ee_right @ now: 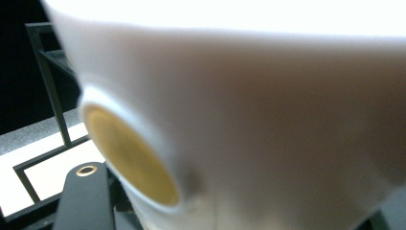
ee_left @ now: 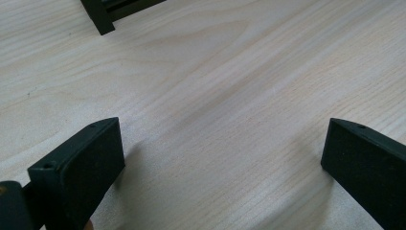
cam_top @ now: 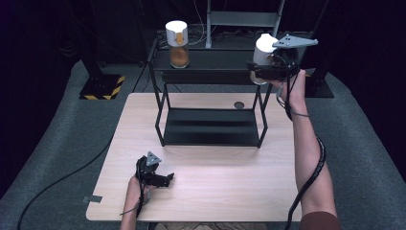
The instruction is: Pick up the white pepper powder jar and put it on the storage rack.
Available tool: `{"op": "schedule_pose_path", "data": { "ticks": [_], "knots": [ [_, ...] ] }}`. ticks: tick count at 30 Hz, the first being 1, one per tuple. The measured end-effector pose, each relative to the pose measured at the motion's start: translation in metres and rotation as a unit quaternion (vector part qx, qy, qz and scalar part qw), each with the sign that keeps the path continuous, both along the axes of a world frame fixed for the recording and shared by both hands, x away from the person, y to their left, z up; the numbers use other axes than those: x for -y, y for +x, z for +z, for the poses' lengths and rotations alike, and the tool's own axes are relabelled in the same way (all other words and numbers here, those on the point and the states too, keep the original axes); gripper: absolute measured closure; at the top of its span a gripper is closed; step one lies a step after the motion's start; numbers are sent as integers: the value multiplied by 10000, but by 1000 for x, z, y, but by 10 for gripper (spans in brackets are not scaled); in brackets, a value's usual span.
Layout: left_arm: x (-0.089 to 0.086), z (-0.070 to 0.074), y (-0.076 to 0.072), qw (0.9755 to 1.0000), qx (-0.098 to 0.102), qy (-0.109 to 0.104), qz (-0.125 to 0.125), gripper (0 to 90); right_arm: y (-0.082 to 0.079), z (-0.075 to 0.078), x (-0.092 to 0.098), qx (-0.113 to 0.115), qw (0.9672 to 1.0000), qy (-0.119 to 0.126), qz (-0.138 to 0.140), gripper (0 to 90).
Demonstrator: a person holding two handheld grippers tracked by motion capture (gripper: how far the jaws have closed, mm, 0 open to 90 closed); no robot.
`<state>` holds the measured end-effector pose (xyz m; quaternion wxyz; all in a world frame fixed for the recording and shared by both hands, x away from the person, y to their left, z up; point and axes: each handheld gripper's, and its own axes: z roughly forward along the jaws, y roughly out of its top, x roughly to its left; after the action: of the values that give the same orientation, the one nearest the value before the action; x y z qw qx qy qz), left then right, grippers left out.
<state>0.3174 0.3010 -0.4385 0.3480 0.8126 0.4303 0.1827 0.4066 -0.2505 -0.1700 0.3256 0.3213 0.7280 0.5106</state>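
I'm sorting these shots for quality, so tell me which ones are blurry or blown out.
Right gripper view: the white jar sits very close, soft and out of focus, its top edge blown out to pure white. Left gripper view: sharp wood grain on the table, with soft shadows beside the jaws. High view: evenly lit table, dark surroundings.
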Motion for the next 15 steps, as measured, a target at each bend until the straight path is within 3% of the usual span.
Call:
{"op": "schedule_pose_path", "data": {
  "ticks": [15],
  "knots": [
    [0, 0, 0, 10000, 3, 3, -5, 3, 16, 15, -4, -111, 9999, 12, -82, 301]
  ]
}}
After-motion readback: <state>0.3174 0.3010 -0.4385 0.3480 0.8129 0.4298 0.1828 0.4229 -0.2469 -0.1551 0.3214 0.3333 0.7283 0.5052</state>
